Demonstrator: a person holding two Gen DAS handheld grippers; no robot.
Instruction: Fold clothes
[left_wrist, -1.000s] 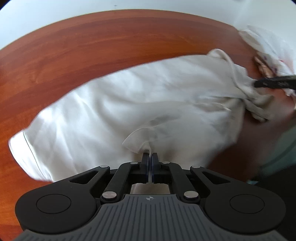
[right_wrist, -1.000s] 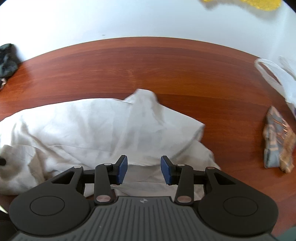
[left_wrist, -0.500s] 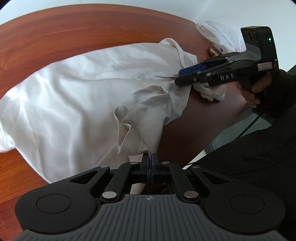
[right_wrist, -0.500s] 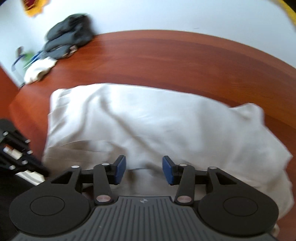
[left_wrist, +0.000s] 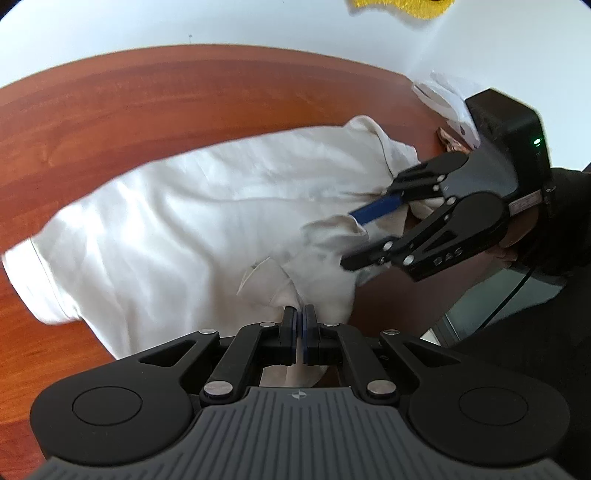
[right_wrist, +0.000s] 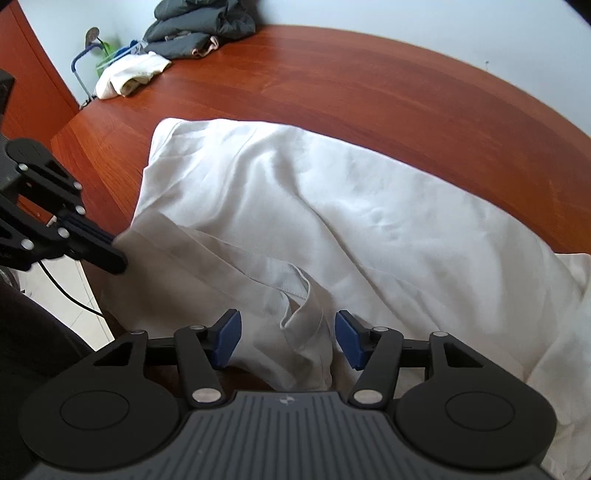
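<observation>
- Working at an early step, as it seems: taking hold of the white garment (left_wrist: 177, 221) at its near edge before any real fold. The cloth is lying crumpled and spread across the wooden table (left_wrist: 184, 92), one part seeming to hang over the near rim.
- Pinching a bit of that near edge with the left gripper (left_wrist: 300, 314), jaws pressed fully together on the cloth.
- Closing the right gripper (right_wrist: 288, 325), now at about half width, around a raised seam fold (right_wrist: 303, 306) of the same garment, the blue pads not yet pressing on it from either side.
- Needing next, by judgement: finishing this second grip on the fold, then drawing the two grippers apart and lifting a little, to stretch the edge straight before laying it down.
- Taking care with a thin grip: risking to catch only one layer, or to let the fold slip out sideways.
- Keeping both grippers near each other at the near rim of the table, close to the dark-clothed person; having little room on that side.
- Having wide bare wood beyond the garment, toward the wall; enough, probably, for spreading and folding away from the body.
- Minding the far ends of the table: a pile of dark clothes (right_wrist: 199, 26) and a cream folded piece (right_wrist: 129, 74) at one end, well apart from the garment, and a white plastic bag (left_wrist: 443, 96) at the other end, near the tip of the garment.
</observation>
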